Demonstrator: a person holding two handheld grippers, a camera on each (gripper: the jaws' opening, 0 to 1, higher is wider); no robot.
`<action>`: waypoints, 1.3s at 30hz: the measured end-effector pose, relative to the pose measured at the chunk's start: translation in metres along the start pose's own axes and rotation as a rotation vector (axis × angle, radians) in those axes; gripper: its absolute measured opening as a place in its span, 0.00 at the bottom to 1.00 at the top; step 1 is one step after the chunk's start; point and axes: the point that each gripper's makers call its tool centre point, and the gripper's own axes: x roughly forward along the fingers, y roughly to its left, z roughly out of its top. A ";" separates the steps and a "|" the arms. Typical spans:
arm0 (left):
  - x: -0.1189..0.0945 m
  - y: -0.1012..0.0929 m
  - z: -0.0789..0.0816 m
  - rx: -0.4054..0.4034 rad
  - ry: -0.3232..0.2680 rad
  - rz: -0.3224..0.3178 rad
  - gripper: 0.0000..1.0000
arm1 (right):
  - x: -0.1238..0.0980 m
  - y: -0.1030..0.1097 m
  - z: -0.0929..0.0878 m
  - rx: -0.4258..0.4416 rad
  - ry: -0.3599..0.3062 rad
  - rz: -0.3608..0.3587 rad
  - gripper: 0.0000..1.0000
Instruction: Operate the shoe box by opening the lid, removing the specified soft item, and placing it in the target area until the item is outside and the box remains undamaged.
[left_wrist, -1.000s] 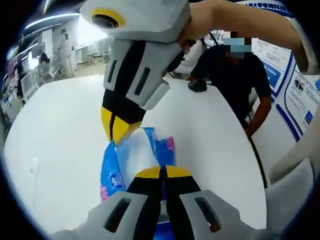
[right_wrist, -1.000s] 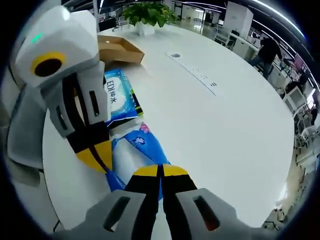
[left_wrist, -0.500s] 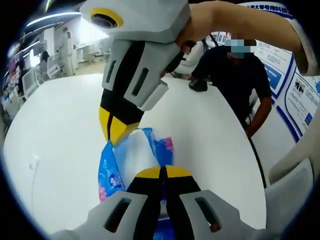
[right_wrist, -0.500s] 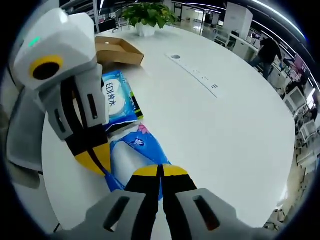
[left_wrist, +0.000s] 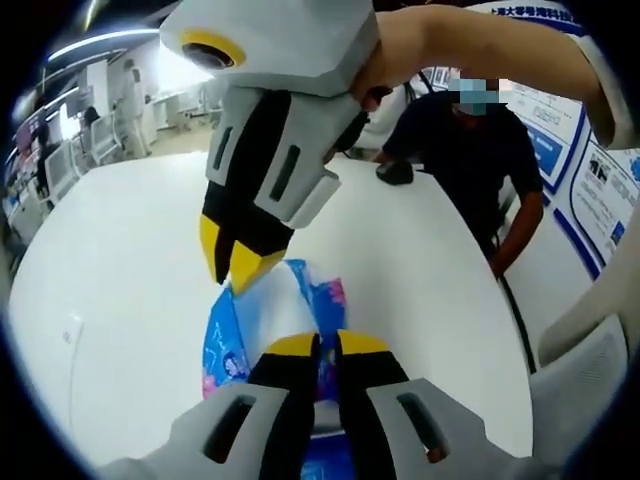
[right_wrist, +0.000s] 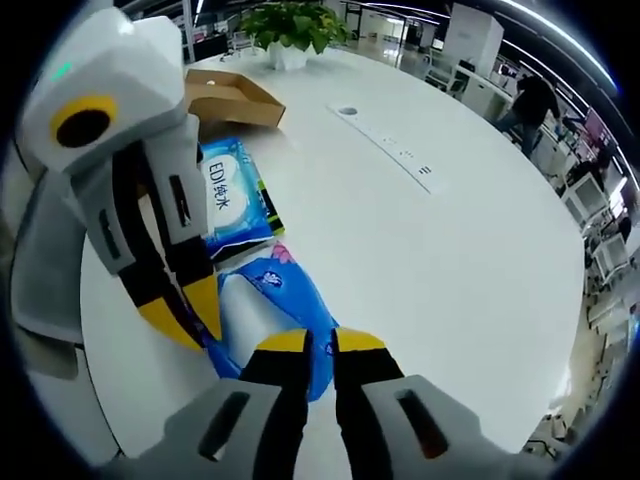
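Blue soft pack on the white table, a gripper at each end.

The pack (right_wrist: 268, 300) lies flat between both tongs; left gripper (left_wrist: 318, 346) and right gripper (right_wrist: 310, 343) each stand slightly parted at its edges, no longer pinching. The cardboard box (right_wrist: 225, 96) sits well apart.

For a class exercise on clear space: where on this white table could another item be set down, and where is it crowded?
Free: the wide bare stretch of the round white table, past the grey power strip toward the far edge. Crowded: the near side, where the blue-and-white soft pack, the blue wipes packet, the open brown cardboard box and both grippers, left and right, sit together.
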 end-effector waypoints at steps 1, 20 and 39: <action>-0.001 0.000 0.001 0.001 -0.001 0.003 0.03 | -0.001 0.001 0.001 0.002 -0.002 -0.001 0.08; -0.035 -0.005 0.006 0.004 -0.013 0.042 0.09 | -0.025 0.013 0.013 0.005 -0.024 -0.019 0.13; -0.109 -0.027 -0.013 -0.041 -0.029 0.098 0.29 | -0.056 0.048 0.044 0.029 -0.053 -0.059 0.26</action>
